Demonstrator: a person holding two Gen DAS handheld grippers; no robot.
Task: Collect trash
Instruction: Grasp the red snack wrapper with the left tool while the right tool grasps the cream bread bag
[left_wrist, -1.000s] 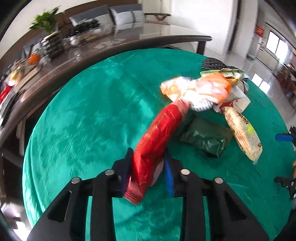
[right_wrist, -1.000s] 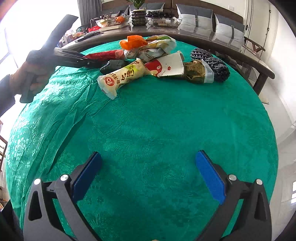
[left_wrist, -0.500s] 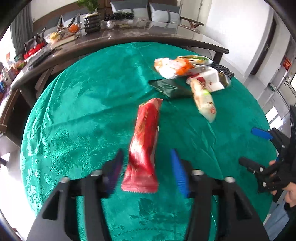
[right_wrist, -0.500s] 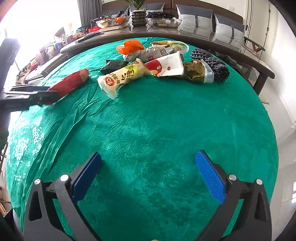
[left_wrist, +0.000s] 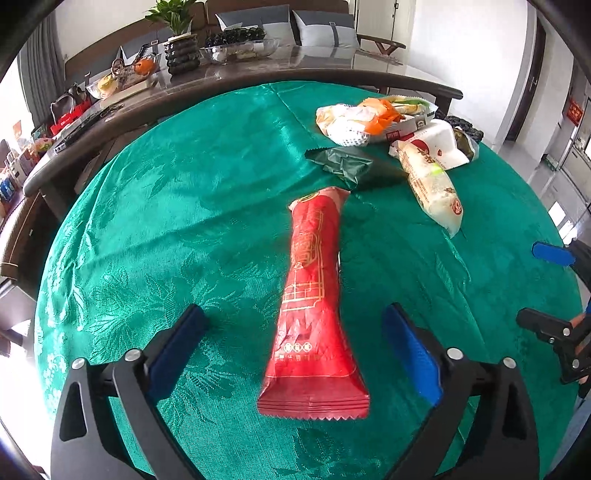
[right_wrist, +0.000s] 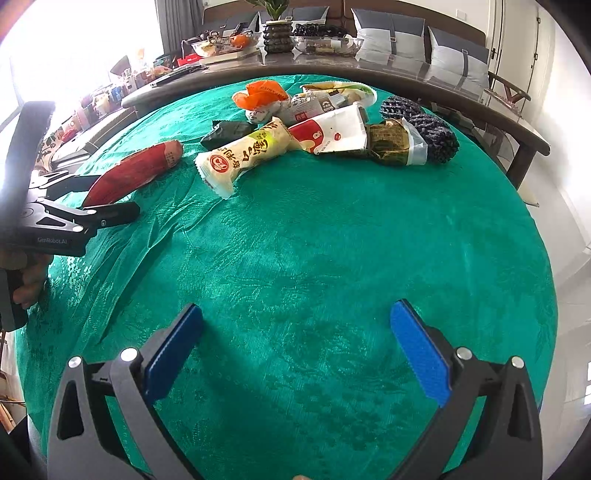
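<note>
A long red snack wrapper (left_wrist: 314, 295) lies on the green tablecloth (left_wrist: 177, 192), apart from the trash pile. My left gripper (left_wrist: 293, 314) straddles its near end; the jaws are opening and neither pad touches it. In the right wrist view the red wrapper (right_wrist: 136, 170) rests beside the left gripper (right_wrist: 107, 199). The pile holds a cream wrapper (right_wrist: 247, 155), a dark green wrapper (right_wrist: 225, 133), a white and red paper bag (right_wrist: 332, 133) and orange plastic (right_wrist: 262, 94). My right gripper (right_wrist: 297, 312) stands open over bare cloth, nothing between its fingers.
Two black mesh scrubbers (right_wrist: 424, 129) lie at the pile's right end. Behind the round table runs a dark curved counter (left_wrist: 258, 77) with a potted plant (left_wrist: 181, 40), bowls and clutter. The cloth drops off at the table's rim (right_wrist: 532, 221).
The left gripper carried the red wrapper away from the pile, then spread its jaws and let it go. The right gripper kept still.
</note>
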